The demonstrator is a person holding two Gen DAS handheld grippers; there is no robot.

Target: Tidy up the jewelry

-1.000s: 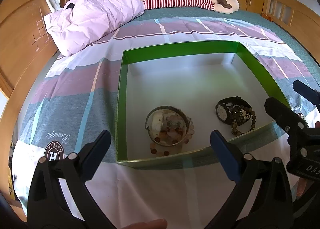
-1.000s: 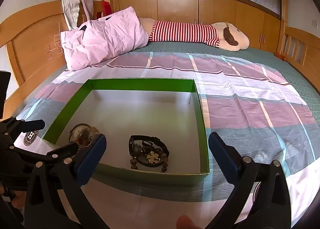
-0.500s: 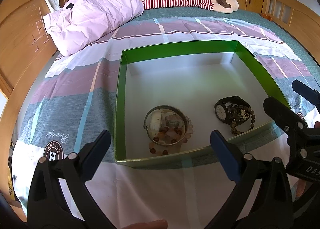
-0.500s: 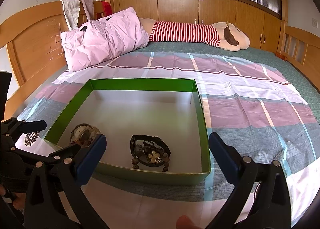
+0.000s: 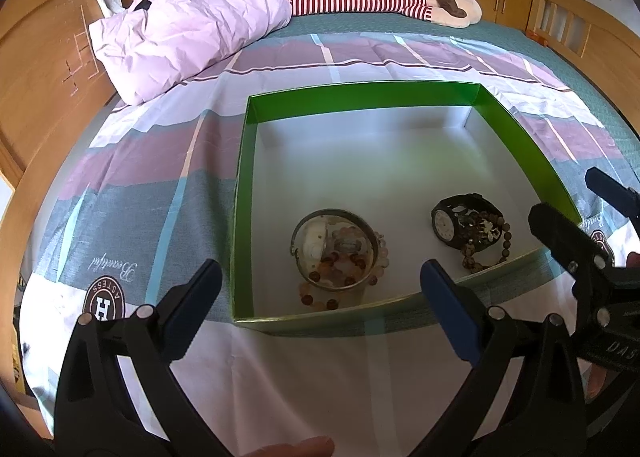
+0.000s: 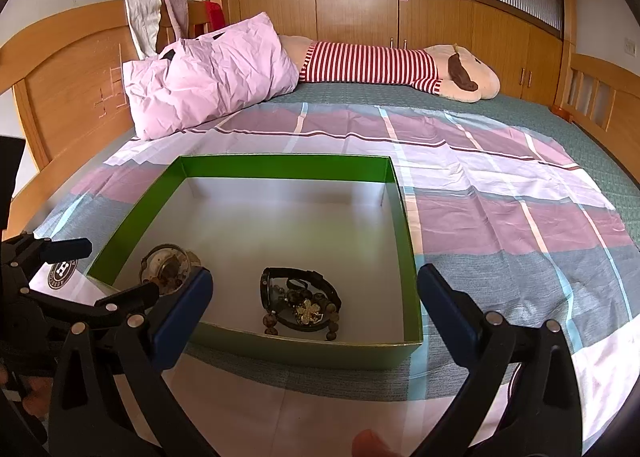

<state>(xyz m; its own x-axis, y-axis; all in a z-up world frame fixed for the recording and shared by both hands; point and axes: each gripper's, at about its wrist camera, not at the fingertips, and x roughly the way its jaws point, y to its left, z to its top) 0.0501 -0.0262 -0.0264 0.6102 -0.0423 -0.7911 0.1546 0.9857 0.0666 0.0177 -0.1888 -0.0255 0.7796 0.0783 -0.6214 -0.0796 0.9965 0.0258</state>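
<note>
Wood-panelled bedroom, a bed (image 6: 500, 177) spread with a plaid sheet of purple, grey and white, a lilac pillow (image 6: 208, 77) and a striped plush toy (image 6: 384, 65) at its far side. Near the bed's front edge sits a shallow green box (image 5: 242, 217) with a white floor, mostly bare. Two clusters of jewelry lie inside it, close to the front wall and well apart from each other: at left a metal bangle (image 5: 334, 251) ringing a pale beaded bracelet (image 5: 344, 277), at right a black wristwatch (image 5: 452, 219) tangled with a dark bead strand (image 5: 486, 253) bearing a gold clover charm (image 6: 306, 311).

Both tools hover short of the box, outside its front wall. The left gripper (image 5: 316, 305) has its blue-padded fingers spread wide and empty; the right gripper (image 6: 312, 309) is likewise spread, holding nothing.

All the pieces are likely light. The bangle should be rigid but smooth and apt to slip, so a pinch across its rim seems soundest. The bead strands would be limp and drape or snag; a grip on a bunched section suits them. The watch's strap, stiffer and wider, probably offers the surest hold, sparing the glass face and the delicate charm.
</note>
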